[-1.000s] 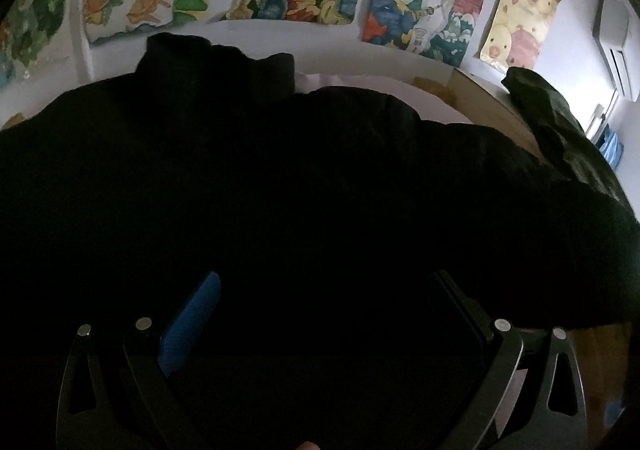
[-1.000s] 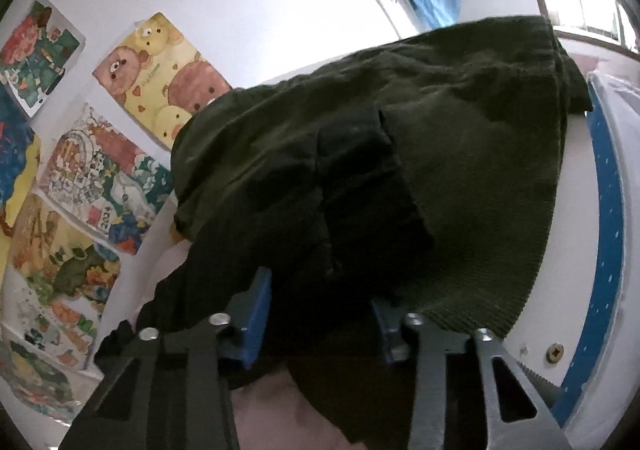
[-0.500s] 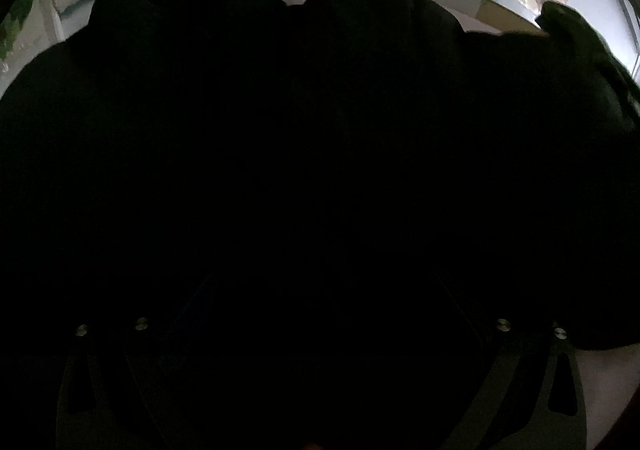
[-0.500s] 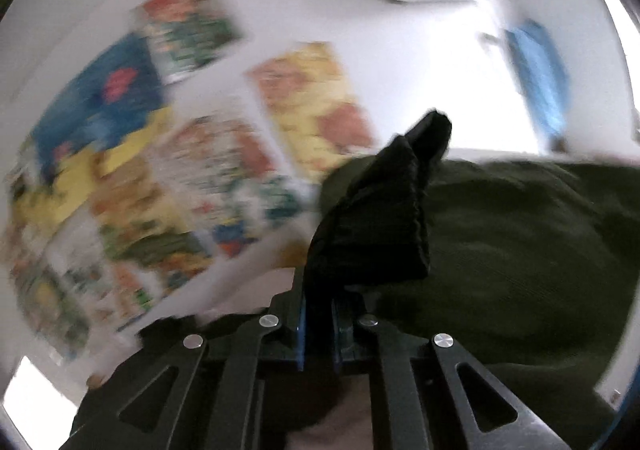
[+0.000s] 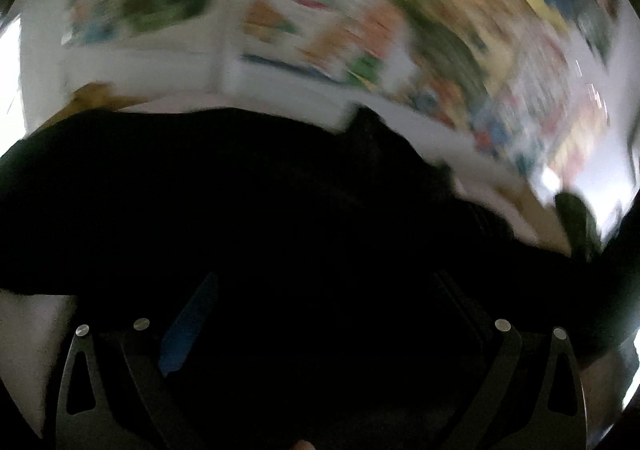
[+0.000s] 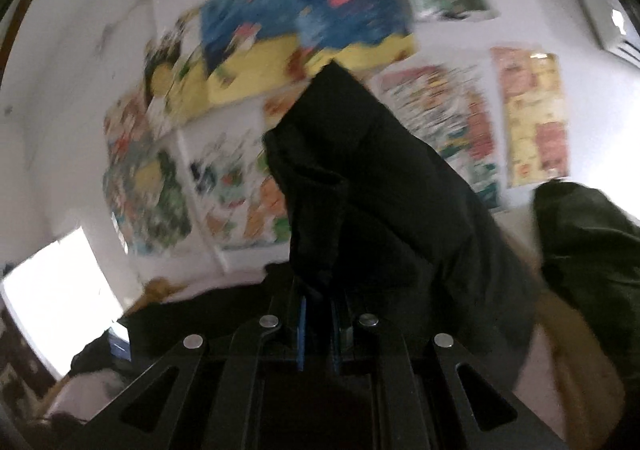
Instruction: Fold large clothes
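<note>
From the left wrist, the left tongs (image 5: 320, 314) stand wide apart and released, blue-padded fingers (image 5: 188, 326) over a large black fabric garment (image 5: 260, 210) that fills the lower frame; blurred colourful wall posters (image 5: 360, 18) lie beyond.

From the right wrist, the right tongs (image 6: 319, 324) are clenched on a raised fold of the black garment (image 6: 372, 186), beside a dark green garment (image 6: 588, 242) at right.

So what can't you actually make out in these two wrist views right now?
- Left wrist: the black garment is an underexposed mass; folds unreadable.
- Left wrist: the wall posters are smeared by motion blur.
- Right wrist: the lifted garment hides the wall behind it; the dark green cloth is cut off at the right edge.
</note>
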A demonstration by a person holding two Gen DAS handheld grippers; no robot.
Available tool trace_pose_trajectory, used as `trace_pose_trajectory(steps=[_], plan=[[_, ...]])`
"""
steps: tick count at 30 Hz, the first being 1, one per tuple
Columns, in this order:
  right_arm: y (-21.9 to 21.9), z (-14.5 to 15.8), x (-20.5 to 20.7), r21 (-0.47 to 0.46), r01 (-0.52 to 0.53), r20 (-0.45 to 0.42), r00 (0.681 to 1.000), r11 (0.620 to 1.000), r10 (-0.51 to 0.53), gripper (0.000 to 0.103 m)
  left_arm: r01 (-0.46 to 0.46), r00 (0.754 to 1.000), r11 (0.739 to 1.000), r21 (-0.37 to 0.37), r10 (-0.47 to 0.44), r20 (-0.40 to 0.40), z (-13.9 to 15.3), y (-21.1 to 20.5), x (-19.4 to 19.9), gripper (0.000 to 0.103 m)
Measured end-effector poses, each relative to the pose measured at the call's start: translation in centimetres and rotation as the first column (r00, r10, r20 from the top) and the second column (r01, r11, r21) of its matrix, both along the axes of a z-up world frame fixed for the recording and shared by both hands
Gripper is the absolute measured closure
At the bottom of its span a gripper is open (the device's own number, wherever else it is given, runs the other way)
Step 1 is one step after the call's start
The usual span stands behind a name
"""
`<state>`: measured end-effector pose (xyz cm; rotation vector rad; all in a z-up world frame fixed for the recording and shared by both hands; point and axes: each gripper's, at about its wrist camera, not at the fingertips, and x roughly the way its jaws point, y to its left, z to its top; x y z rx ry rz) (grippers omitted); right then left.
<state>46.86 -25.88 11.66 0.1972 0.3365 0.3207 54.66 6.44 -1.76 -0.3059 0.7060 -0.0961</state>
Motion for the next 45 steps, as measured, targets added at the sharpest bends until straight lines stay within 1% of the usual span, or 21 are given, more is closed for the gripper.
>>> trace_pose_trajectory(steps=[3,5,7,9,11,14,18,21,24,26,27,29,31,33,35,38,40,41,42,43,45], plan=[[6.5,-3.0,2.7,-0.107,-0.093,-0.079,0.993,0.990,0.085,0.093,-0.055,0.998,0.991,-0.123,0.053,-0.016,0.3,6.1,-0.5,0.002],[10.1,-5.3,4.1,-0.160,-0.155,-0.134,0.982,0.975,0.134,0.093,-0.074,0.997,0.981,-0.180,0.072,-0.016,-0.1,8.8,-1.2,0.002],[13.8,-8.3,5.0,-0.214,-0.221,-0.182,0.966,0.952,0.183,0.093,-0.094,0.996,0.962,-0.256,0.092,-0.019,-0.5,11.9,-1.8,0.002],[16.0,-10.6,5.6,-0.229,-0.277,-0.224,0.948,0.933,0.227,0.093,-0.088,0.996,0.942,-0.323,0.089,-0.012,-0.9,14.2,-2.2,0.002],[18.3,-13.0,6.2,-0.228,-0.334,-0.274,0.923,0.915,0.269,0.093,-0.051,0.999,0.920,-0.389,0.053,-0.005,-1.5,15.6,-2.4,0.002],[21.4,-16.8,6.9,-0.221,-0.419,-0.361,0.874,0.881,0.325,0.093,0.009,1.000,0.909,-0.416,-0.004,0.014,-1.4,16.2,-2.6,0.002],[24.1,-20.4,8.0,-0.230,-0.498,-0.462,0.812,0.836,0.357,0.093,0.050,0.999,0.914,-0.402,-0.054,0.001,-2.0,15.7,-2.2,0.002],[25.0,-22.0,8.3,-0.249,-0.531,-0.498,0.788,0.810,0.363,0.090,0.074,0.996,0.911,-0.406,-0.087,-0.014,-2.7,15.6,-1.9,0.002],[23.7,-21.3,8.0,-0.154,-0.593,-0.510,0.733,0.790,0.451,0.065,0.111,0.992,0.915,-0.388,-0.124,-0.009,-2.6,14.9,-1.5,0.002],[22.6,-20.6,7.2,-0.107,-0.626,-0.508,0.702,0.772,0.499,0.023,0.142,0.987,0.914,-0.380,-0.160,-0.016,-2.7,14.2,-1.4,0.002],[21.8,-20.0,6.4,-0.100,-0.637,-0.502,0.695,0.764,0.514,0.020,0.157,0.983,0.910,-0.383,-0.180,-0.024,-2.8,13.7,-1.4,0.002],[20.8,-19.2,5.1,-0.122,-0.646,-0.495,0.698,0.754,0.518,0.020,0.186,0.973,0.907,-0.378,-0.225,-0.061,-3.1,12.5,-1.4,0.002],[19.4,-18.1,3.9,-0.172,-0.634,-0.473,0.724,0.754,0.501,0.020,0.209,0.962,0.908,-0.364,-0.257,-0.090,-3.4,11.3,-1.5,0.002],[17.3,-17.1,2.7,-0.211,-0.603,-0.441,0.761,0.770,0.475,0.020,0.232,0.952,0.919,-0.318,-0.281,-0.120,-3.7,9.8,-1.7,0.002],[15.5,-16.5,1.8,-0.234,-0.569,-0.415,0.792,0.789,0.448,0.020,0.238,0.942,0.925,-0.296,-0.294,-0.161,-4.2,8.6,-1.6,0.002],[12.4,-16.0,1.2,-0.256,-0.502,-0.385,0.837,0.826,0.389,0.020,0.236,0.931,0.922,-0.307,-0.305,-0.200,-4.9,7.4,-1.5,0.005],[10.4,-15.8,1.4,-0.257,-0.455,-0.378,0.859,0.852,0.345,0.020,0.232,0.927,0.919,-0.320,-0.308,-0.214,-5.2,6.8,-1.3,0.019],[9.6,-15.7,1.9,-0.257,-0.437,-0.378,0.866,0.862,0.326,0.020,0.227,0.924,0.918,-0.325,-0.309,-0.226,-5.5,6.3,-1.0,0.035],[8.6,-15.8,2.0,-0.259,-0.409,-0.383,0.875,0.875,0.295,0.020,0.214,0.924,0.926,-0.312,-0.295,-0.242,-5.5,6.1,-0.8,0.041],[7.6,-16.0,2.1,-0.261,-0.388,-0.393,0.879,0.884,0.270,0.020,0.193,0.928,0.941,-0.278,-0.267,-0.259,-5.5,5.9,-0.7,0.047],[5.6,-16.0,1.9,-0.257,-0.349,-0.412,0.883,0.901,0.225,0.020,0.159,0.945,0.966,-0.205,-0.209,-0.250,-5.5,5.6,-0.6,0.085]])
